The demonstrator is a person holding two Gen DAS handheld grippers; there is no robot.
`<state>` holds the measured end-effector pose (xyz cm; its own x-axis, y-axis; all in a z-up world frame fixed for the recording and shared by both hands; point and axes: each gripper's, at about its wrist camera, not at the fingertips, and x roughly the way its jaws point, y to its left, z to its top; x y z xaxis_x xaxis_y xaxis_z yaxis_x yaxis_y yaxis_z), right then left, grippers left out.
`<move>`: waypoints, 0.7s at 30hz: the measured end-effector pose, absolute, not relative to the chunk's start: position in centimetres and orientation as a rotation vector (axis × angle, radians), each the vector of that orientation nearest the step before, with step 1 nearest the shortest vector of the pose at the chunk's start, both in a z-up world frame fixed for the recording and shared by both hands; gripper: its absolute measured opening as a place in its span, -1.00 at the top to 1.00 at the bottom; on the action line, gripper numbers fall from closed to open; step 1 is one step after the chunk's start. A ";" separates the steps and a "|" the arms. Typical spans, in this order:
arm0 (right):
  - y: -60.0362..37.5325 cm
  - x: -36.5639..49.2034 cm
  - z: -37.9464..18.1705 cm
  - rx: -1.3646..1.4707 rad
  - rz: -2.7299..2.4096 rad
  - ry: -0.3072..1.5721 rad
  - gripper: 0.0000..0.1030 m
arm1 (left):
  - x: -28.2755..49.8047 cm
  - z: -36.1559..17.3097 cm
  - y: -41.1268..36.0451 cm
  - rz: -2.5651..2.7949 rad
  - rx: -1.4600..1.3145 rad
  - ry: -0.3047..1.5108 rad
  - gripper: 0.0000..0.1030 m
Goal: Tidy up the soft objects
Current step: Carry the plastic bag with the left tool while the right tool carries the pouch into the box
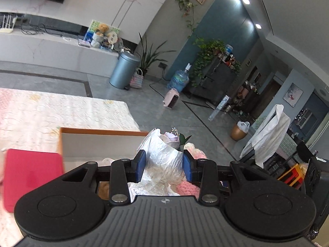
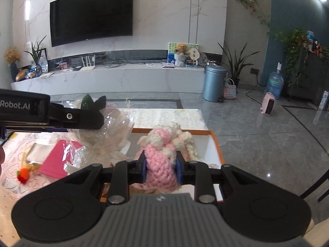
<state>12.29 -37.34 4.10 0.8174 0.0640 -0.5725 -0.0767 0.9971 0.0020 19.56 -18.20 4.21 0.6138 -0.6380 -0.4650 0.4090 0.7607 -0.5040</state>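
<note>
Nearest the lens, the right tongs (image 2: 160,169) are closed partway on the pink-and-cream knitted piece (image 2: 162,154), both pads pressed into the yarn at its sides. The left tongs (image 1: 163,165) are likewise closed partway on the cellophane-wrapped flower bouquet (image 1: 164,154), which stands between the pads with its bloom projecting forward of the tips. In the right wrist view the bouquet sits just left of the knitted piece.

Step in hand, as judged: carrying both soft items, each clear of the desk (image 2: 164,117). The orange-rimmed white box (image 2: 213,144) lies directly ahead of and below both tongs. The next move likely calls for lowering each item inside the rim before releasing. Elsewhere on the desk, left of the tongs, lie a pink folder (image 2: 55,160) and a small orange-red knitted toy (image 2: 22,176).
</note>
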 end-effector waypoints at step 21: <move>-42.5 21.9 -3.5 -0.203 0.126 0.862 0.50 | 29.1 -6.8 -21.7 -0.619 -0.605 1.007 0.18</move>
